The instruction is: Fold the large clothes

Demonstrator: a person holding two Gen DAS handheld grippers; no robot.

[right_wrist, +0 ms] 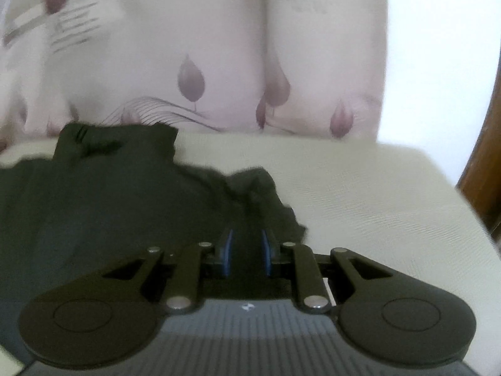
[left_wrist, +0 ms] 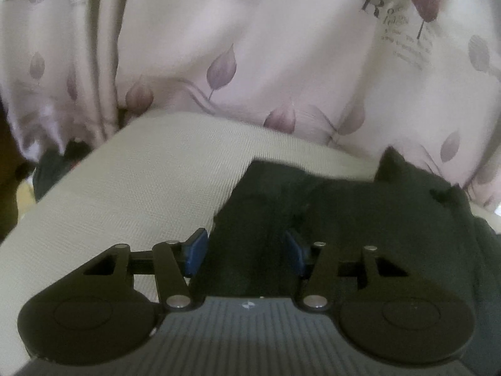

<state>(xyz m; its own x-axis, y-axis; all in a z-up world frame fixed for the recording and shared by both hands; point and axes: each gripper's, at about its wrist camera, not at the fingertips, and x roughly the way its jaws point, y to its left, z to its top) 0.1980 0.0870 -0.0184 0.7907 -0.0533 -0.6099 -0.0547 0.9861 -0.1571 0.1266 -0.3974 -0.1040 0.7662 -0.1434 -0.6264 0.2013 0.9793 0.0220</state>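
Observation:
A dark garment (left_wrist: 344, 206) lies spread on a cream woven surface (left_wrist: 141, 181). In the left wrist view my left gripper (left_wrist: 247, 250) is open, its blue pads (left_wrist: 197, 250) set wide apart over the garment's left edge. In the right wrist view the same dark garment (right_wrist: 94, 206) covers the left half of the cream surface (right_wrist: 360, 194), with a bunched, rumpled edge (right_wrist: 260, 188) ahead. My right gripper (right_wrist: 245, 252) has its blue pads (right_wrist: 227, 250) close together with dark cloth between them at the garment's right edge.
A pale curtain with purple leaf print (left_wrist: 250, 47) hangs right behind the surface, and also shows in the right wrist view (right_wrist: 203, 62). A white wall (right_wrist: 438, 62) and a brown wooden edge (right_wrist: 482, 172) are at the right. Dark clutter (left_wrist: 53, 163) lies past the surface's left edge.

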